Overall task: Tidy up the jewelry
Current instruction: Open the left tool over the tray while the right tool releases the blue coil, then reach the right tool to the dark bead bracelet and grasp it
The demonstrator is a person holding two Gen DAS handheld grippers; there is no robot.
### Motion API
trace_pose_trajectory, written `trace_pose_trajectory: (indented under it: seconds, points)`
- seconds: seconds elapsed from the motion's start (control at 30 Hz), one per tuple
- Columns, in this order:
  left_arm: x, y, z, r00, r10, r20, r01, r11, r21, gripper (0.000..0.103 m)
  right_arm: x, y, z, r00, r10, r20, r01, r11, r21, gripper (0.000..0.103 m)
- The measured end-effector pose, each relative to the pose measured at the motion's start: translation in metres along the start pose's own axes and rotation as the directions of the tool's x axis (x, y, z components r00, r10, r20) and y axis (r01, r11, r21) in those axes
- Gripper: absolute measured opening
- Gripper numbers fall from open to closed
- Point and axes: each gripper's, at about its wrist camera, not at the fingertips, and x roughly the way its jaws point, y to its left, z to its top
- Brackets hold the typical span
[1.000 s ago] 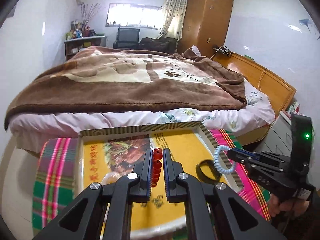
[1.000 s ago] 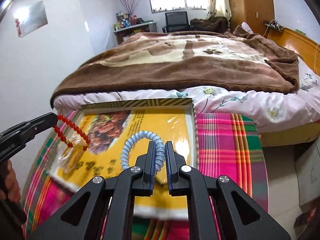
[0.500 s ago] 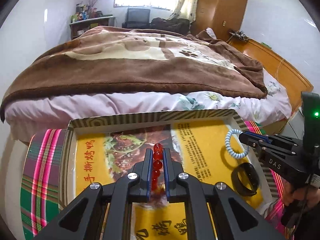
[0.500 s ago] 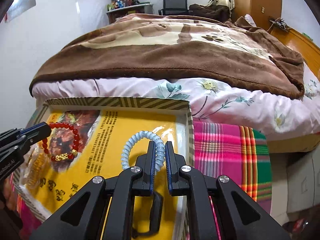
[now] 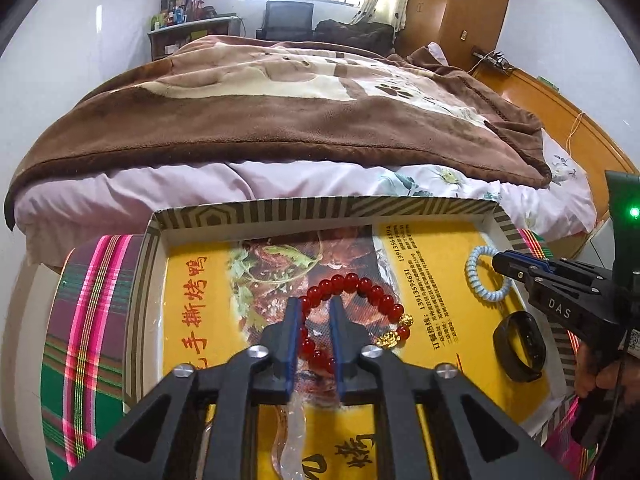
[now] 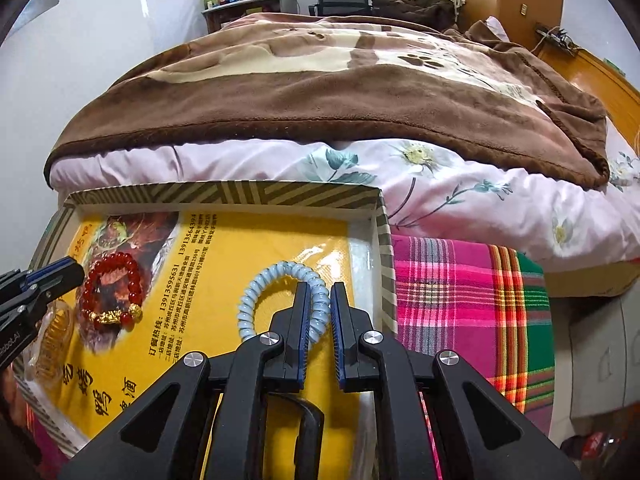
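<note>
Bedroom setting: a bed (image 5: 280,128) under a brown blanket fills the background. In front of it, a plaid cloth (image 6: 460,292) covers a low surface that carries a shallow cardboard tray (image 5: 320,210) lined with a yellow printed sheet.

Change over the last second: both grippers have come down from above the tray to its floor, and each piece that hung in the air a second ago now lies flat on the yellow liner.

Left gripper (image 5: 314,312): jaws opening. The red bead bracelet (image 5: 360,292), with its gold charm, lies spread in a full loop at the tray's middle. One side of the loop runs between the fingers, but a gap shows on both sides of the beads, so the grip is let go.

Right gripper (image 6: 318,308): jaws opening too. The pale blue coil band (image 6: 280,276) lies near the tray's right wall. Its right side sits between the pads, which have begun to part, with a slight gap showing; I read it as freed or nearly so.

A black band (image 5: 520,346) lies in the tray just nearer than the coil band, untouched. Something clear and glassy lies on the liner below the left fingers; I cannot tell what it is.

Judgement: both placements look done. Three pieces sit apart in the tray. What follows is likely lifting both grippers clear without snagging beads or coil.
</note>
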Motion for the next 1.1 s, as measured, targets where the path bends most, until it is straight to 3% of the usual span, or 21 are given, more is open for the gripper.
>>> trace_pose_trajectory:
  seconds: [0.07,0.13,0.23,0.37,0.67,1.0,1.1]
  points:
    - [-0.004,0.001,-0.001,1.000,-0.004,0.008,0.004,1.000,-0.004,0.035,-0.001,-0.001,0.000,1.000,-0.002,0.000,0.002,1.000,0.010,0.018]
    - [-0.007,0.000,-0.001,1.000,-0.006,0.014,0.006,1.000,-0.008,0.042,-0.004,-0.003,0.000,1.000,-0.001,0.006,0.001,1.000,0.016,0.020]
    - [-0.014,0.000,-0.003,1.000,-0.008,0.017,0.008,1.000,-0.009,0.043,-0.011,-0.004,-0.001,1.000,0.005,0.019,-0.006,1.000,0.029,0.022]
    - [-0.032,-0.001,-0.010,0.999,-0.020,0.033,0.020,1.000,-0.001,0.048,-0.032,-0.003,-0.005,0.998,0.018,0.064,-0.020,0.999,0.032,0.036]
    - [-0.099,0.002,-0.038,0.994,-0.034,0.106,0.034,0.999,0.009,0.055,-0.096,-0.010,-0.031,0.984,0.072,0.161,-0.076,0.997,0.018,0.036]
    - [-0.178,0.001,-0.078,0.986,-0.041,0.164,0.037,0.999,0.032,0.059,-0.170,-0.021,-0.080,0.965,0.130,0.229,-0.141,0.990,0.030,0.036]
    - [-0.197,0.002,-0.095,0.983,-0.051,0.179,0.047,0.999,0.026,0.065,-0.190,-0.021,-0.101,0.958,0.145,0.246,-0.157,0.987,0.032,0.036]
